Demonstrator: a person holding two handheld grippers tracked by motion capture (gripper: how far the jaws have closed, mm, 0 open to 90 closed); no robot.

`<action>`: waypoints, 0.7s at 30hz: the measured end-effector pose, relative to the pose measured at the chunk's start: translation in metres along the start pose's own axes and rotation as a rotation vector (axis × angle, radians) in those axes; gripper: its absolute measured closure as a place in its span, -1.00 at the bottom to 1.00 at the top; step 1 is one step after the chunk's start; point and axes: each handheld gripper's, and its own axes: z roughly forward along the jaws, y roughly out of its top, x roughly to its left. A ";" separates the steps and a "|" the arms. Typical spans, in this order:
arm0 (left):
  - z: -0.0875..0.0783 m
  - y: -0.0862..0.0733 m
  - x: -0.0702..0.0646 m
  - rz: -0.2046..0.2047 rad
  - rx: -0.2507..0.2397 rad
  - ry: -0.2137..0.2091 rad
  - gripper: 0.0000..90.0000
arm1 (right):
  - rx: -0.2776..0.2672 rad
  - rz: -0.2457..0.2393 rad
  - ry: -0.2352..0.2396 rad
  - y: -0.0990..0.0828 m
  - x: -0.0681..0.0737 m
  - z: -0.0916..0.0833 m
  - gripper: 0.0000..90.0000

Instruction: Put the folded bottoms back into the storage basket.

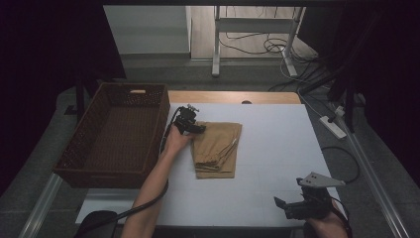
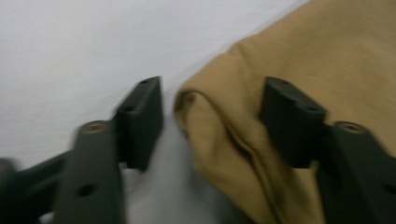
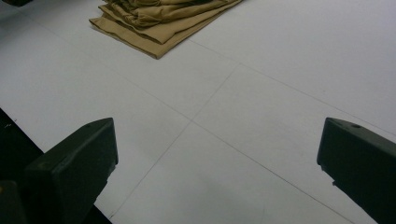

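Left of centre in the high view, the basket (image 1: pixel 116 131) sat just beside the white table (image 1: pixel 277 148), its open top facing up. Your left gripper (image 1: pixel 190 124) had reached the upper left corner of the folded cloth (image 1: pixel 218 148), which lay at mid-frame with its long axis running from the top of the picture toward the bottom. In the left gripper view the jaws stood partly apart, a bunched edge of the cloth (image 2: pixel 243 140) between them: the right pad touched the fabric, the left pad did not. At lower right, well apart from the cloth, your right gripper (image 1: pixel 297 206) waited with jaws wide and nothing between them. The left was plainly the nearer hand.
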 end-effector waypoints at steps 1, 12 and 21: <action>0.000 0.000 -0.001 0.002 0.000 -0.008 0.07 | -0.001 0.000 0.000 0.000 0.000 0.000 -1.00; -0.001 -0.010 -0.002 -0.033 -0.060 -0.065 0.62 | 0.010 0.010 0.009 0.001 -0.001 0.001 -1.00; -0.001 -0.015 -0.002 -0.033 -0.094 -0.067 0.63 | -0.005 0.014 0.041 0.003 -0.004 0.001 -1.00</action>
